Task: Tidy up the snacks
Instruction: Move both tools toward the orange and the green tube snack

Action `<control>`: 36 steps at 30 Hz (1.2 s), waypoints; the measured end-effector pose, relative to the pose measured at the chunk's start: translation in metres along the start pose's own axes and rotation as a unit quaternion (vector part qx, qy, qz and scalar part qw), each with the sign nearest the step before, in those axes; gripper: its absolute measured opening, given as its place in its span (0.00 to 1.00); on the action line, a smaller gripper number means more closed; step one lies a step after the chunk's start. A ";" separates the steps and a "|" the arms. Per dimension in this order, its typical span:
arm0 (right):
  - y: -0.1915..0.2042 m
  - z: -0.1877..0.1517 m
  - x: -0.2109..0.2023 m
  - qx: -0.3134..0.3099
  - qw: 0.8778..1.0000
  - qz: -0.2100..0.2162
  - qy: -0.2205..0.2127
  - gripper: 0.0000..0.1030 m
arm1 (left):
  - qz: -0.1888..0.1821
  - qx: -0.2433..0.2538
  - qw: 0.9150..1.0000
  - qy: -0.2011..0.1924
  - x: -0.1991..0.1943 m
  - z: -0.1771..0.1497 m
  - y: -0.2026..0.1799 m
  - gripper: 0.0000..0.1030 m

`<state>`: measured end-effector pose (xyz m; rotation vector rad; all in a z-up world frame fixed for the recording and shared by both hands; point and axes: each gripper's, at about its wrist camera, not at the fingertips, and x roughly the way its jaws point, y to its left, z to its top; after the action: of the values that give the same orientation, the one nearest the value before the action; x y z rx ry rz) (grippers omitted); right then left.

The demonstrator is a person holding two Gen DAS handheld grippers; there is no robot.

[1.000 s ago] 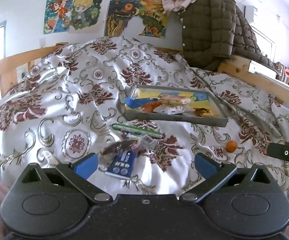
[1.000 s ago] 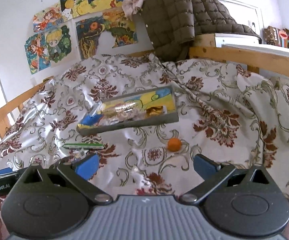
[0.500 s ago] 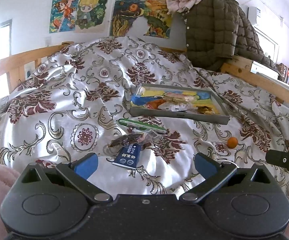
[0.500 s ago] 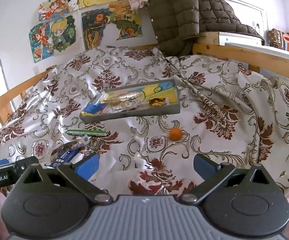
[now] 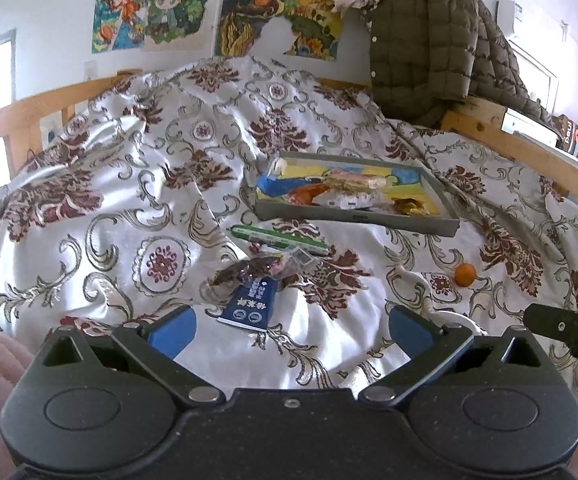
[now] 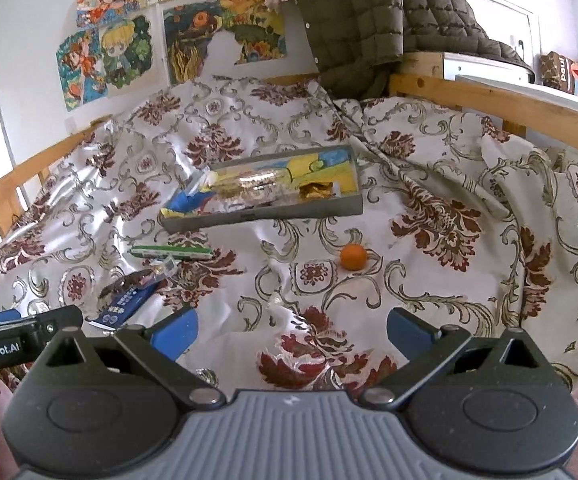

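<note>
1. Snacks fill the grey tray (image 5: 355, 221) at frame centre on the bed; loose ones, probably the blue packet (image 5: 249, 304), green stick (image 5: 279, 237) and orange ball (image 5: 465, 274), await collection.
2. Left tongs (image 5: 291, 330) and right tongs (image 6: 291, 330) both hover released, empty.

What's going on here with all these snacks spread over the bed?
A person is tidying snacks with a pair of hand-held tongs, one in each hand. Both the left tongs and the right tongs are open and empty, hovering over the patterned bedspread. A grey tray already holds several wrapped snacks. Left outside it are a green stick pack, a blue packet, a dark wrapped snack beside it, and a small orange.
</note>
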<state>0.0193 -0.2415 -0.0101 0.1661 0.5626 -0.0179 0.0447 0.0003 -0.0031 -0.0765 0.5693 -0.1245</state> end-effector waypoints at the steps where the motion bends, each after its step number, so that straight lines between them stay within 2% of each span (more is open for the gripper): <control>1: 0.001 0.001 0.002 -0.001 1.000 -0.002 0.003 1.00 | -0.002 -0.002 1.000 0.006 0.003 0.001 0.001 0.99; 13: -0.005 0.020 0.033 -0.004 1.000 0.009 0.028 1.00 | -0.009 0.009 0.999 0.037 0.037 0.018 -0.003 0.99; 21: -0.022 0.033 0.072 0.012 0.996 0.028 0.082 1.00 | -0.015 0.045 0.997 0.064 0.067 0.026 -0.012 0.99; 29: -0.040 0.051 0.115 0.009 0.992 0.055 0.109 1.00 | -0.047 0.091 0.992 0.078 0.100 0.032 -0.026 0.99; 33: -0.047 0.062 0.141 0.002 0.991 0.065 0.115 1.00 | -0.070 0.097 0.989 0.090 0.120 0.034 -0.037 0.99; 36: -0.055 0.068 0.157 0.022 0.990 0.078 0.117 1.00 | -0.082 0.097 0.987 0.094 0.134 0.034 -0.045 0.99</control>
<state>0.1847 -0.3022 -0.0455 0.2562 0.7818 0.1439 0.1711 -0.0617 -0.0411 0.0789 0.7373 -0.3497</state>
